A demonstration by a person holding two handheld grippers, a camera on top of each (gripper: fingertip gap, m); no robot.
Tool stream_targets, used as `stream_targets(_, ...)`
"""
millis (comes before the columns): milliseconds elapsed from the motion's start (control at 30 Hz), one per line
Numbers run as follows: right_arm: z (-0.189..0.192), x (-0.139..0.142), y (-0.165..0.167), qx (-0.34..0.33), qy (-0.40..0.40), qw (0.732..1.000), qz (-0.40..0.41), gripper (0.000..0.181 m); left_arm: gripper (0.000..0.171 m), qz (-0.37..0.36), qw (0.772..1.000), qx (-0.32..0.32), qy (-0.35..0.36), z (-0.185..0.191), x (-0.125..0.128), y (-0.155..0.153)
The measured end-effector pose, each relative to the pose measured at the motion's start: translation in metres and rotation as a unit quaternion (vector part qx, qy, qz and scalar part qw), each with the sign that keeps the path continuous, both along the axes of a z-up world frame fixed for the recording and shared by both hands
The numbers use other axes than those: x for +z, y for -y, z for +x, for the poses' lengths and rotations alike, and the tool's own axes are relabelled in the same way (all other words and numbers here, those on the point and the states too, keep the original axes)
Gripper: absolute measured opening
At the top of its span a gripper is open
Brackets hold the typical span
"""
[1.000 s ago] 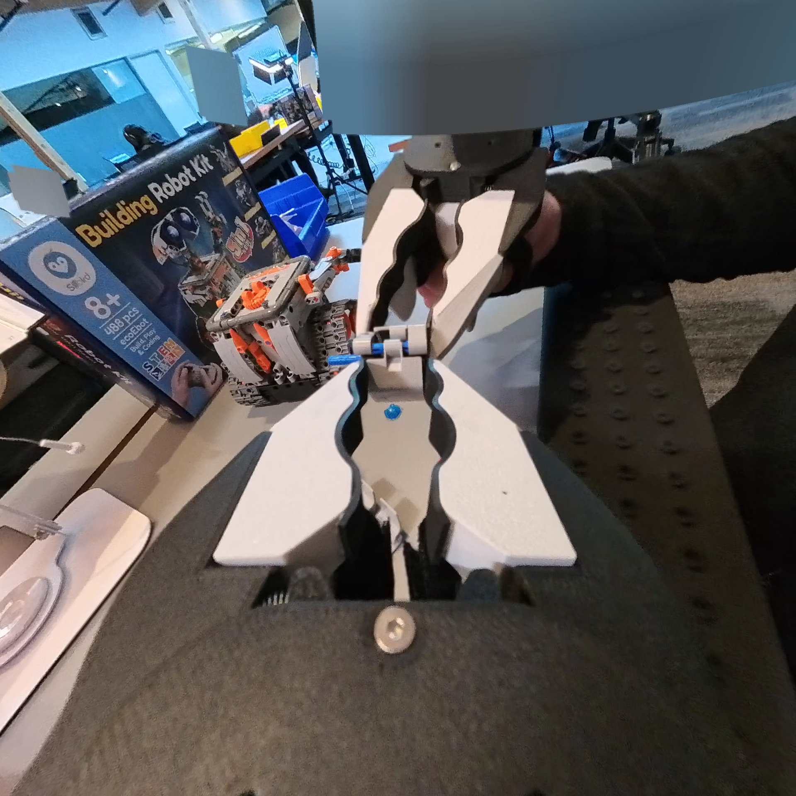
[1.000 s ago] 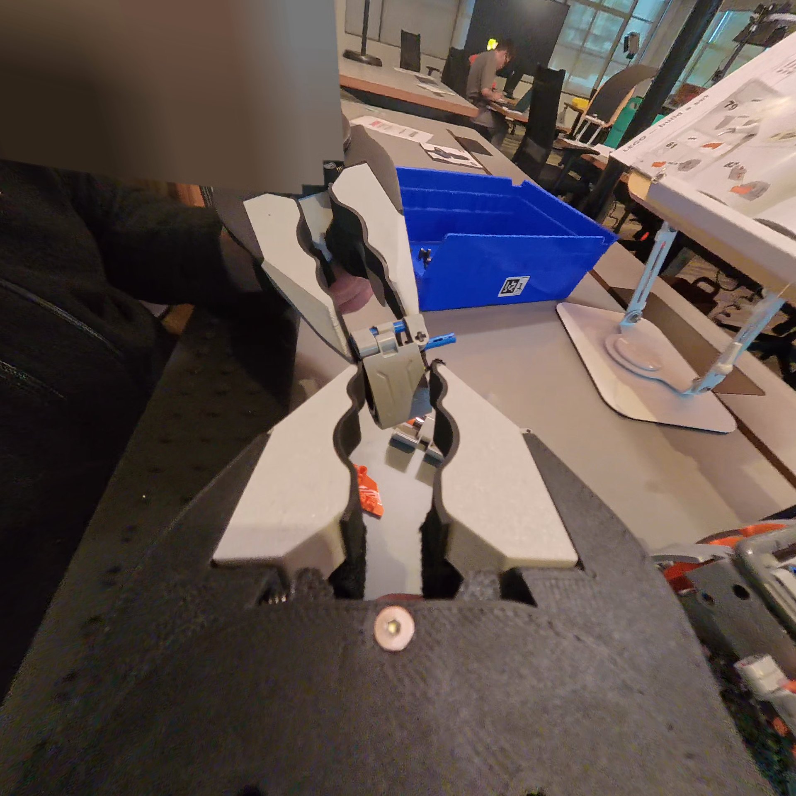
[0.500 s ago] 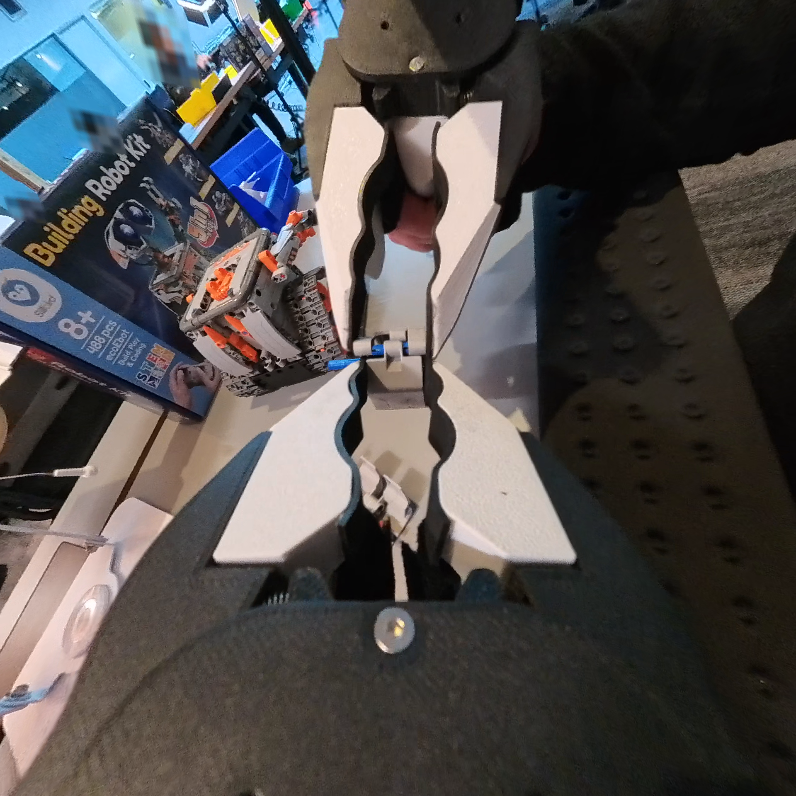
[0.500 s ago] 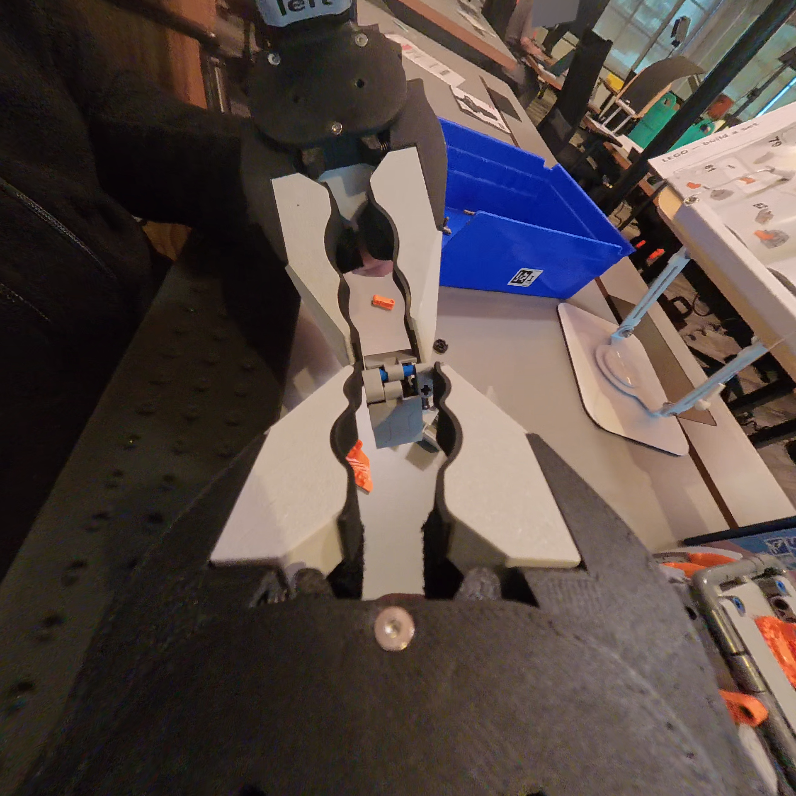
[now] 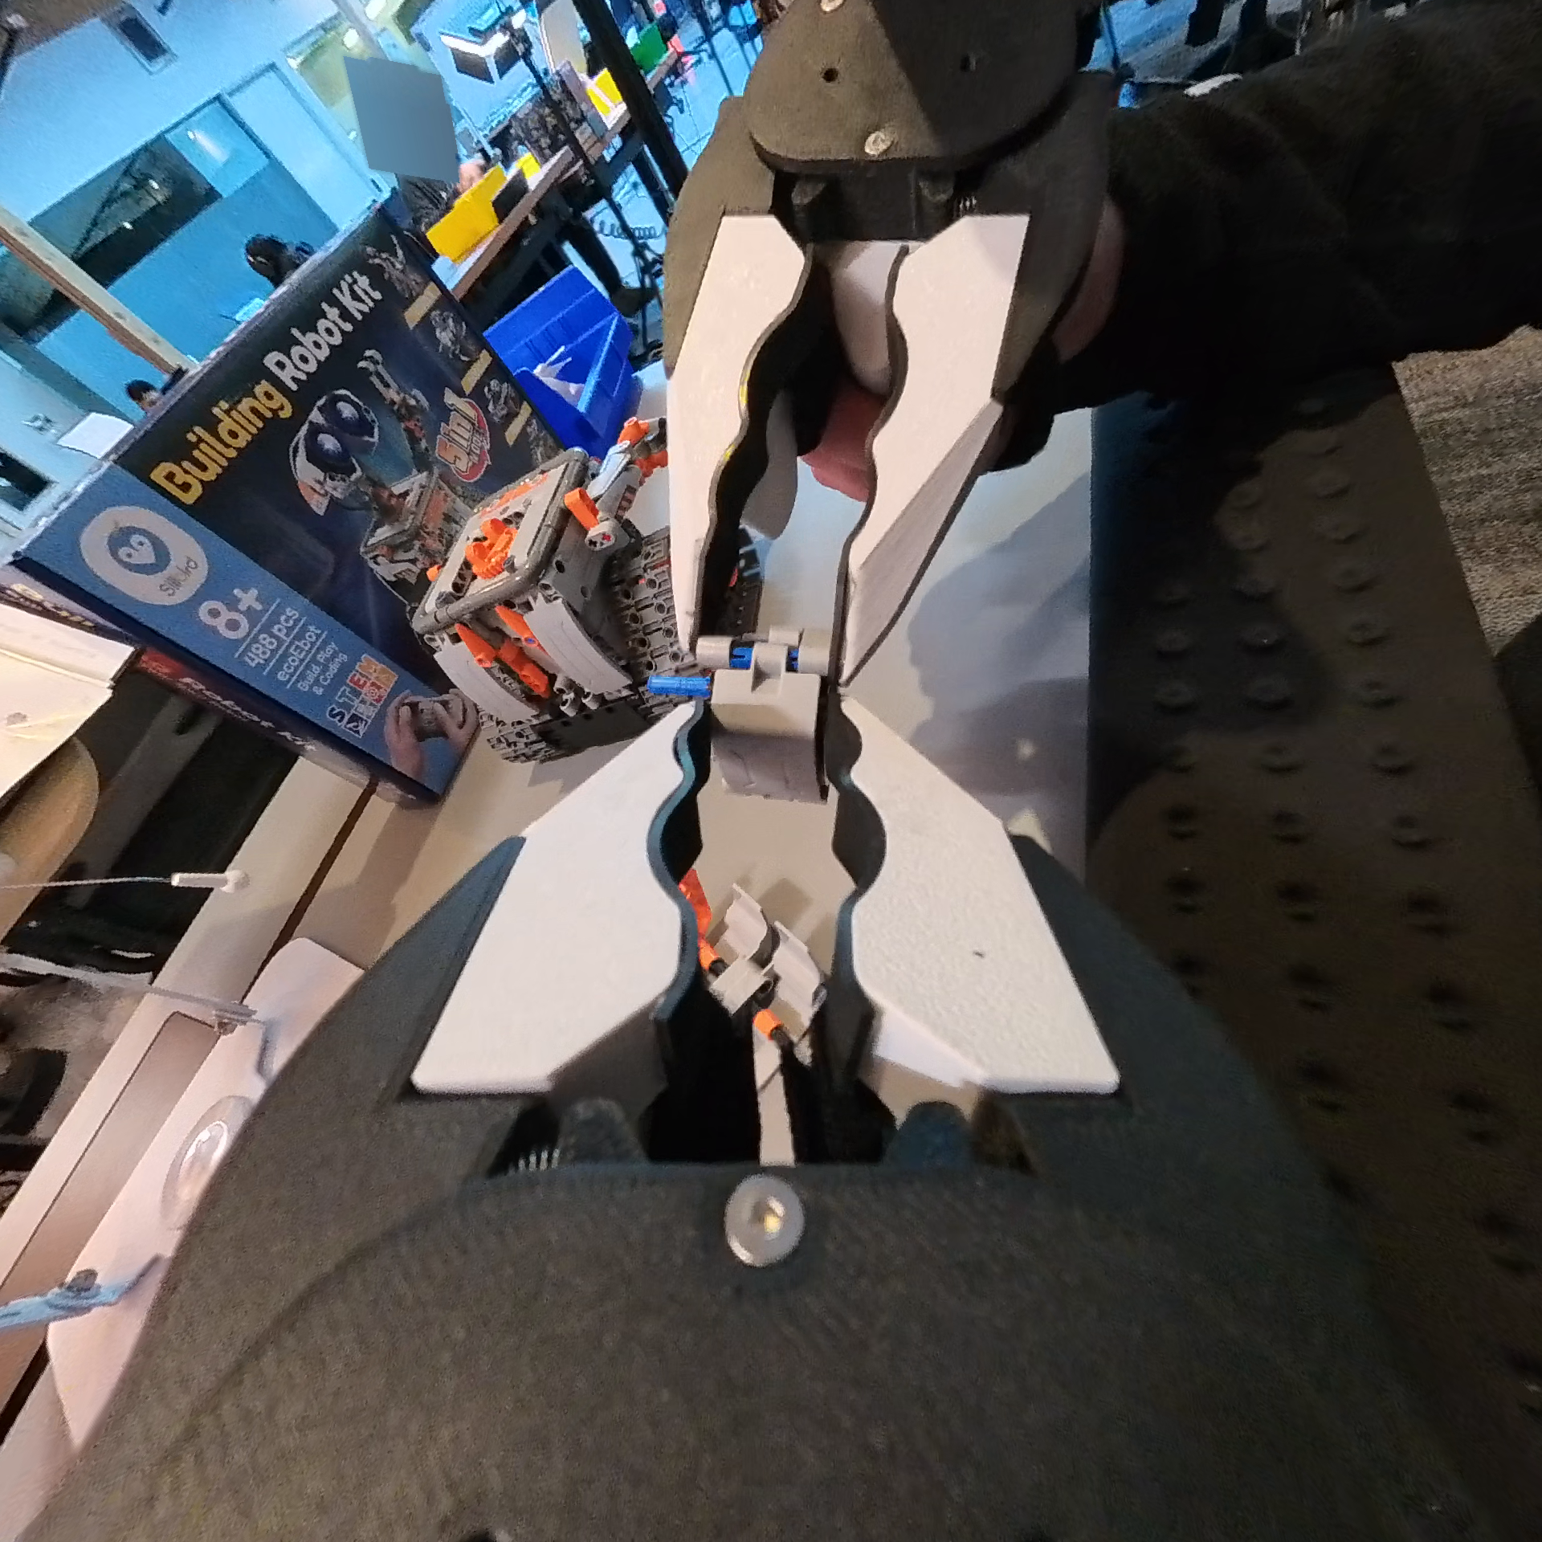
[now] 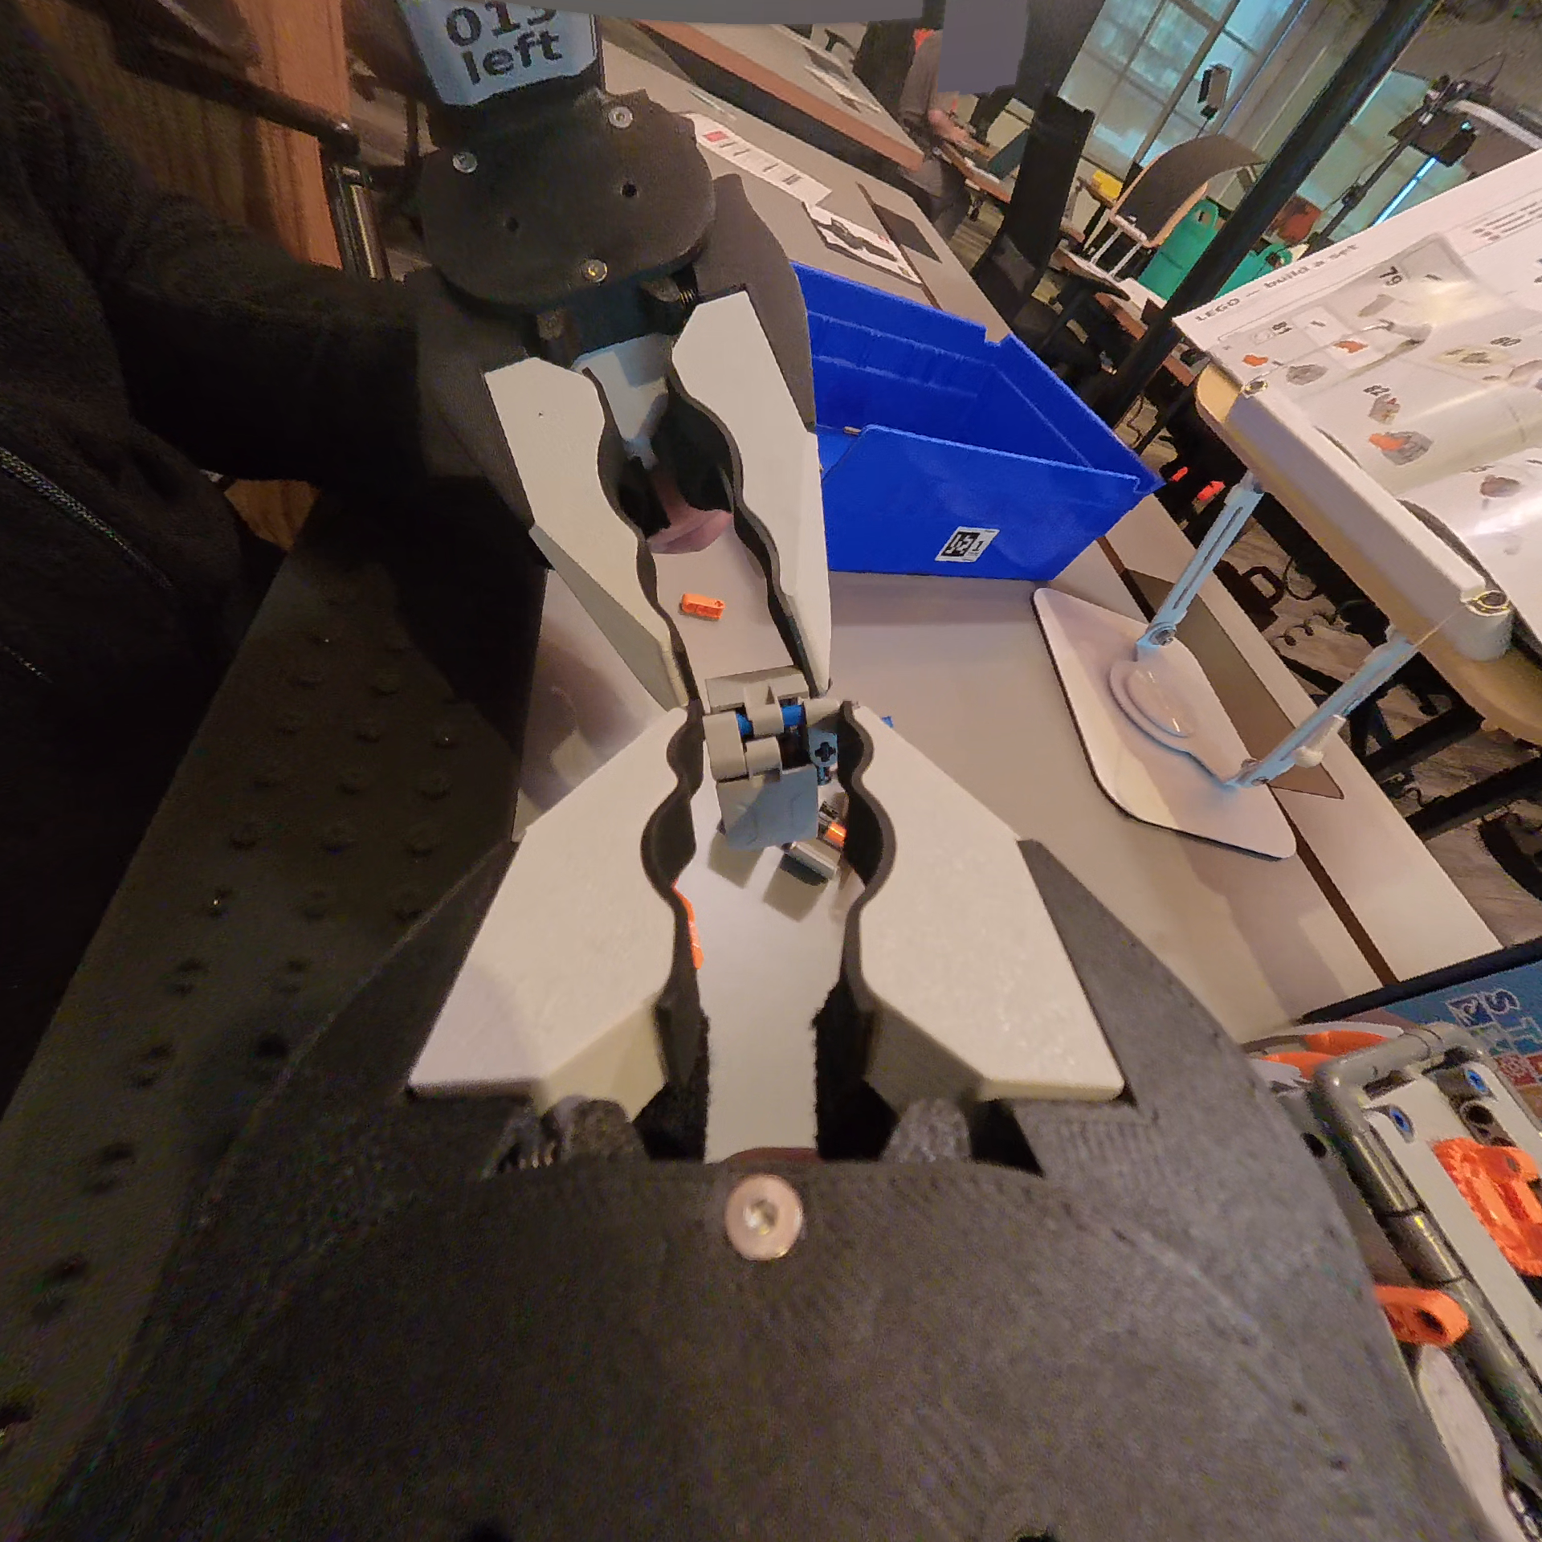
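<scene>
A small grey brick assembly (image 5: pixel 763 738) with a blue pin is pinched between both grippers above the grey table (image 5: pixel 959 601). My left gripper (image 5: pixel 763 718) is shut on its grey panel end. My right gripper (image 5: pixel 768 655) comes down from above and is shut on the connector end with the blue pin. In the right wrist view my right gripper (image 6: pixel 768 726) grips the assembly (image 6: pixel 755 751), and the left gripper (image 6: pixel 755 684) meets it tip to tip from the far side. A person's sleeved hand holds each gripper.
A loose grey piece with orange pins (image 5: pixel 763 959) and small orange pieces (image 6: pixel 701 605) lie on the table below. A grey-orange tracked model (image 5: pixel 542 617), a kit box (image 5: pixel 275 517), a blue bin (image 6: pixel 959 467), a booklet stand (image 6: pixel 1168 709) and a black mat (image 5: pixel 1293 751) surround them. Both grippers' tips are close together, under 4 cm apart. The grey-orange tracked model (image 5: pixel 542 617) is about equally far from each gripper, around 15 cm.
Both grippers have tilted and turned while staying shut on the assembly. The opposite gripper now stands steeper and closer in each view. The assembly has turned with them.
</scene>
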State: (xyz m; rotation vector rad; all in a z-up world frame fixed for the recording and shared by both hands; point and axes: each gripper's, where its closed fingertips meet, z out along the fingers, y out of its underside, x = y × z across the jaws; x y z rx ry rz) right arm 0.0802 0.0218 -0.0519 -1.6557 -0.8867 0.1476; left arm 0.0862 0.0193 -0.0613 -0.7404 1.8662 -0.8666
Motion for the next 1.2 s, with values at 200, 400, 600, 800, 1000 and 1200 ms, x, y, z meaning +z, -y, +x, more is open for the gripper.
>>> stream_targets(200,-0.002,-0.004,0.002,0.011,-0.003,1.0,-0.016,0.028,0.024,0.024,1.0,0.0,0.002,-0.001,-0.001,0.002)
stream_targets(400,-0.006,-0.005,0.006,0.026,0.009,0.999,-0.025,0.027,0.023,0.018,1.0,-0.014,0.001,-0.004,-0.002,0.007)
stream_targets(600,-0.008,-0.004,0.005,0.025,0.028,0.999,-0.013,0.024,0.023,-0.005,1.0,-0.024,0.0,-0.005,0.0,0.005)
stream_targets(800,-0.003,0.004,0.006,0.038,0.001,0.999,-0.02,0.032,0.023,-0.009,0.999,-0.034,0.022,-0.005,0.011,0.008)
stream_targets(1000,0.0,-0.002,0.006,0.038,0.015,0.999,-0.028,0.031,0.023,-0.009,0.999,-0.04,0.03,-0.004,0.012,0.009)
stream_targets(1200,-0.004,0.0,0.01,0.042,0.044,0.998,-0.001,0.03,0.023,0.018,0.997,-0.053,0.055,-0.008,0.015,0.014)
